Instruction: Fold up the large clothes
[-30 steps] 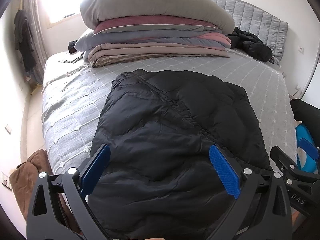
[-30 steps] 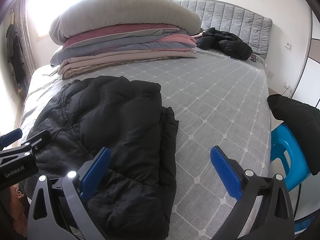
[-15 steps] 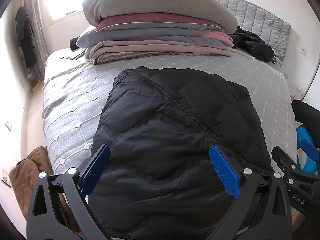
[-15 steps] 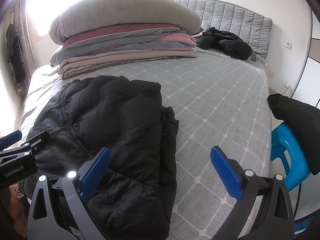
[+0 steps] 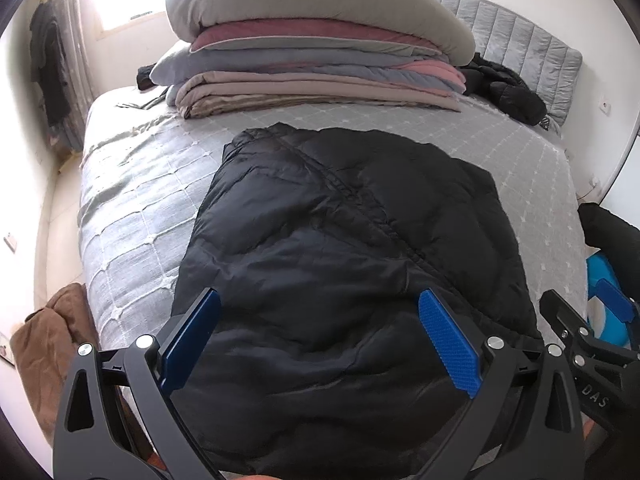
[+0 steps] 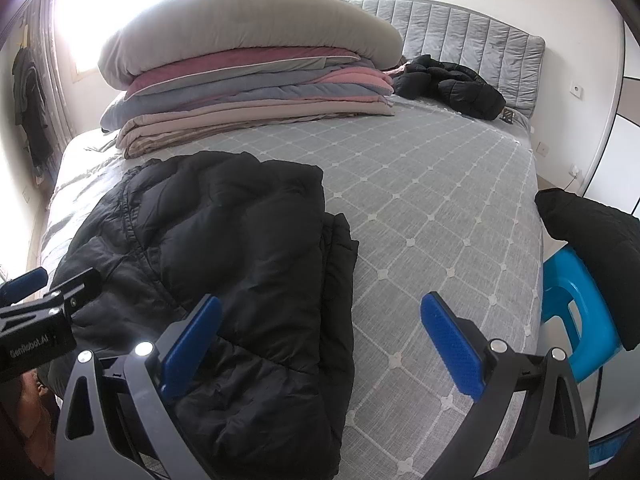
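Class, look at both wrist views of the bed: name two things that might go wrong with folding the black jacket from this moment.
1. The puffy black quilted jacket lies at the near edge of the grey quilted bedspread; a careless pull might drag it off.
2. Both tongs, left and right, are open and holding nothing; the slippery padded layers stacked at the jacket's right edge might slide apart if only the top one is pinched.
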### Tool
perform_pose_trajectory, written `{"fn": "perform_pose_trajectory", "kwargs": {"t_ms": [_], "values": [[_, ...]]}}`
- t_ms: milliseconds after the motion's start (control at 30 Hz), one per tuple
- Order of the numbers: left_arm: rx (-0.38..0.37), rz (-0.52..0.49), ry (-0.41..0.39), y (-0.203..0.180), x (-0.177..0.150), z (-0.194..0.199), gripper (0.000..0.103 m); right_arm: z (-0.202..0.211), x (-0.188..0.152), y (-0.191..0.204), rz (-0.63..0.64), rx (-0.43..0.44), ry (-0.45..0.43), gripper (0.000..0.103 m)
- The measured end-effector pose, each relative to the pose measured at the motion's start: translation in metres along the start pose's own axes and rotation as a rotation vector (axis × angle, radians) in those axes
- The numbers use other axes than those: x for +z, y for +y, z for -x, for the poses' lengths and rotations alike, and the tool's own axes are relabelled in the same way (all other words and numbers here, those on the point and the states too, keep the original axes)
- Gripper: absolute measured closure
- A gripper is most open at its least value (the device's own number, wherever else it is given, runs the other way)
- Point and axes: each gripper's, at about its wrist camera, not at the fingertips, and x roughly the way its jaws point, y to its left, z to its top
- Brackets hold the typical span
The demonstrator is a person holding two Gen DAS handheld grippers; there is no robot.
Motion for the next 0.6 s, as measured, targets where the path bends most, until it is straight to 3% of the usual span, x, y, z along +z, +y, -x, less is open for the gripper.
{"fn": "perform_pose_trajectory", "kwargs": {"t_ms": [167, 267, 600], "values": [[0.011, -0.023, -0.035, -0.0033, 0.0005, 0.0070, 0.008, 0.0006, -0.0004, 0.0001, 0.001, -0.002, -0.001, 0.007], [0.057, -0.025, -0.022, -0.0028, 0.0012, 0.0032, 0.008, 0.0004, 0.0007, 0.0003, -0.001, 0.000, -0.002, 0.007], [0.052, -0.032, 0.004, -0.0044, 0.0017, -0.0017, 0.008, 0.0006, 0.0019, 0.0003, 0.001, 0.000, -0.002, 0.007]]}}
